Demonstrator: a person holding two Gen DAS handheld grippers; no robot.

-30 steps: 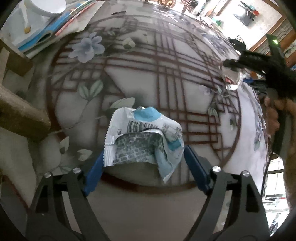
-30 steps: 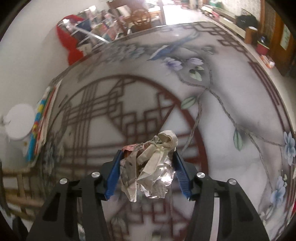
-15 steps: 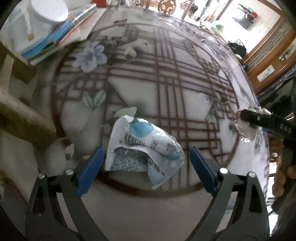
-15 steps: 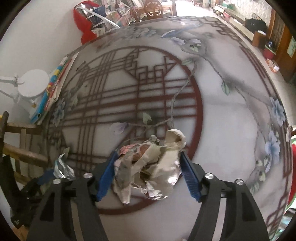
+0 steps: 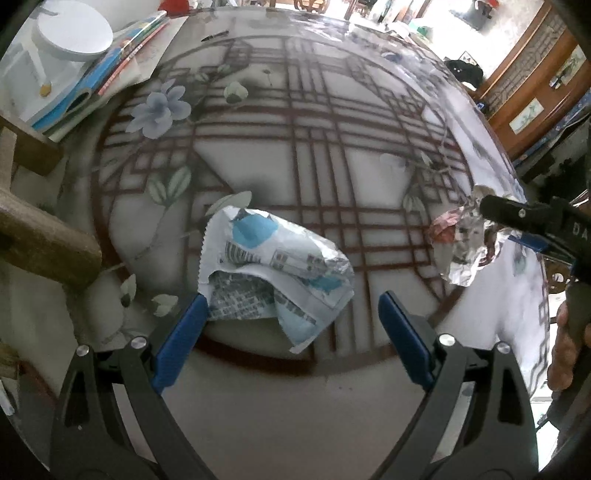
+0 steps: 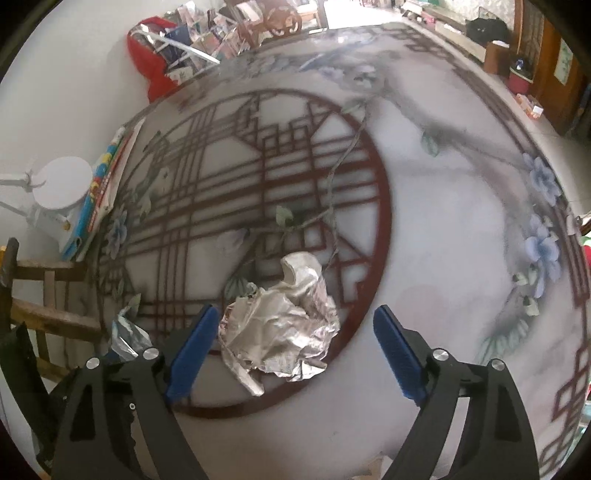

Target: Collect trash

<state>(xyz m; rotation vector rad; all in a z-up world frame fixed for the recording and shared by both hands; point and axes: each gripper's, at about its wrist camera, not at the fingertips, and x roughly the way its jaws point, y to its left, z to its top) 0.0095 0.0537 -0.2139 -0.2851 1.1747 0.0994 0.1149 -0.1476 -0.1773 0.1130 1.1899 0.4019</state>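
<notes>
Releasing: right gripper (image 6: 291, 347) jaws have just been opening, foil wrapper (image 6: 280, 332) loose between its fingers. Left gripper (image 5: 288, 332) stands wide, blue wrapper (image 5: 273, 266) unheld between its fingers. Next move likely needs withdrawal or a regrasp.

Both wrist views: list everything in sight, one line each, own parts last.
Crumpled blue-and-white printed wrapper: one, on the table between the left fingers.
Crumpled silver foil wrapper: one, on the table between the right fingers.
Round patterned glass table: one, white with dark-red lattice, blue flowers.
Colourful books: a stack, far edge.
White round-based object: one, by the books.
Left gripper: one, black, blue fingers, open.
Right gripper: one, same, jaws just opening.
</notes>
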